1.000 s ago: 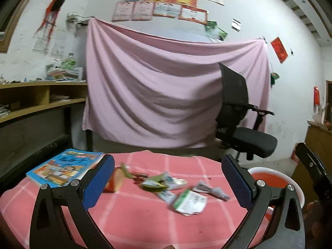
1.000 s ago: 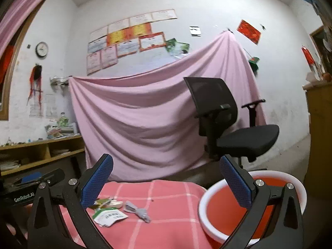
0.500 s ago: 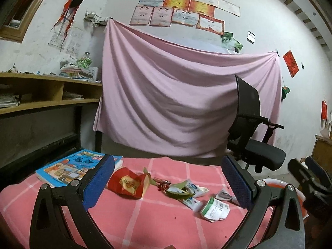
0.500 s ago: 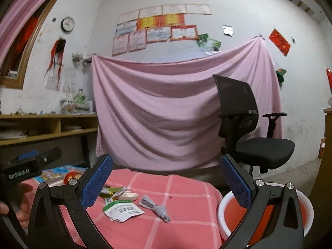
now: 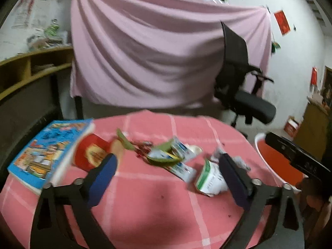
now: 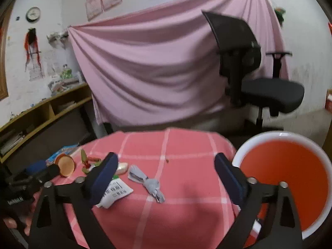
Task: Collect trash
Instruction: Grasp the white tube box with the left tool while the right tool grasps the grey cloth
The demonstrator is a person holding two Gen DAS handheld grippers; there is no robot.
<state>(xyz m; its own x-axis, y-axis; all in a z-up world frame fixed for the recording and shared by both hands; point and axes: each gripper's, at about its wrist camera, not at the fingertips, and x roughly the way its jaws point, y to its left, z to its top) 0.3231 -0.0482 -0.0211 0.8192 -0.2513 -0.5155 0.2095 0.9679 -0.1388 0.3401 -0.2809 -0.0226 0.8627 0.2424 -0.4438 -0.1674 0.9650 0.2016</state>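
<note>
Now nearer the trash than a second ago, and tipped down toward it. Scattered wrappers (image 5: 166, 158) mid-table on the pink checked cloth (image 5: 145, 203), with a white-and-green packet (image 5: 208, 181) at the heap's 4 o'clock end and a red paper cup (image 5: 89, 155) at its 9 o'clock, lying against a picture book (image 5: 41, 155). Wide but closing on both sides, left gripper (image 5: 167, 162) and right gripper (image 6: 166, 160) alike, with nothing pressed between the pads of either. Probably the approach to a first pick: no piece lifted, and nothing to be seen inside the orange tub (image 6: 269, 133) off the table's 3 o'clock edge. Shown plainly only from the right wrist: a grey twisted wrapper (image 6: 147, 183) lying free between the fingers, and the tub's whole mouth. Shown plainly only from the left wrist: the book's cover and the full spread of the heap.
</note>
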